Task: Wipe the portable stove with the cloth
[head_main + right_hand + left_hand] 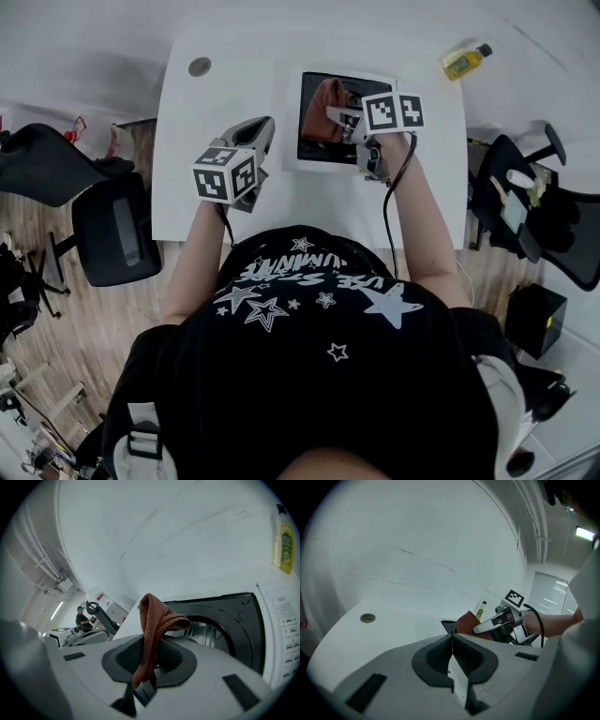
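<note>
Portable stove sits on the white worktop, dark top facing up. Over the stove, the right tool pinches the rust-brown cloth, with a fold bulging out past the jaws; whether the cloth touches the stove cannot be told. Just left of the stove, the left tool has its jaws pressed together on nothing. A yellow bottle sits right of the stove, farther back.

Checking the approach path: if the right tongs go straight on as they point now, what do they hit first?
Likely the portable stove's black top near the burner ring, with the held cloth touching before the right tongs. Depth is uncertain.
</note>
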`<action>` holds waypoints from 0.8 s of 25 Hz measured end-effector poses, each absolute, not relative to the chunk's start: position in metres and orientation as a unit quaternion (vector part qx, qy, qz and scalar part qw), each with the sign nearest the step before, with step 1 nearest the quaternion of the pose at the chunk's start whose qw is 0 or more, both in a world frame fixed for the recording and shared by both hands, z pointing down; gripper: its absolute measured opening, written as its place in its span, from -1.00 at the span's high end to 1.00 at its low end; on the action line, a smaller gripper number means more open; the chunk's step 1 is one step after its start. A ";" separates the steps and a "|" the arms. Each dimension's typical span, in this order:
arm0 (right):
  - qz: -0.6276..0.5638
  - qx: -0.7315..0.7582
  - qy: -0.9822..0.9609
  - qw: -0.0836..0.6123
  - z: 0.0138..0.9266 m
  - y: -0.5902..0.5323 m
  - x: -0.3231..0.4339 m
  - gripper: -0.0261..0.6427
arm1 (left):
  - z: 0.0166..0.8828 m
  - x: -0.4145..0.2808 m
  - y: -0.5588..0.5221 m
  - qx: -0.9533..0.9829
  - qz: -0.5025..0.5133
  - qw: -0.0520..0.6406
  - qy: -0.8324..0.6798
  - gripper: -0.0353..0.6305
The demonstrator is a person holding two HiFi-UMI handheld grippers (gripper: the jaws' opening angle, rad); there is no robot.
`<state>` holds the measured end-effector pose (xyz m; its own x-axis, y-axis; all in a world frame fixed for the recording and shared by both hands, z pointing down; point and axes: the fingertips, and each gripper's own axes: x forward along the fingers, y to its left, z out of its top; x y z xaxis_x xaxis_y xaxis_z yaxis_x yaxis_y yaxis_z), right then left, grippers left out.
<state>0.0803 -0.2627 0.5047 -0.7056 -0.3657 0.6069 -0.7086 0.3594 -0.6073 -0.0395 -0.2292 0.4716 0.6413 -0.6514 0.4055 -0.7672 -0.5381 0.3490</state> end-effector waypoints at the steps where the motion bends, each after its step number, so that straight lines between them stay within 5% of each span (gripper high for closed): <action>1: 0.456 0.336 -0.802 0.189 0.504 -0.262 0.084 0.73 | 0.471 -0.037 -0.229 0.870 0.113 0.254 -0.407 0.87; 20: 0.458 0.367 -0.790 0.176 0.503 -0.249 0.147 0.73 | 0.465 0.008 -0.220 0.878 0.110 0.251 -0.391 0.87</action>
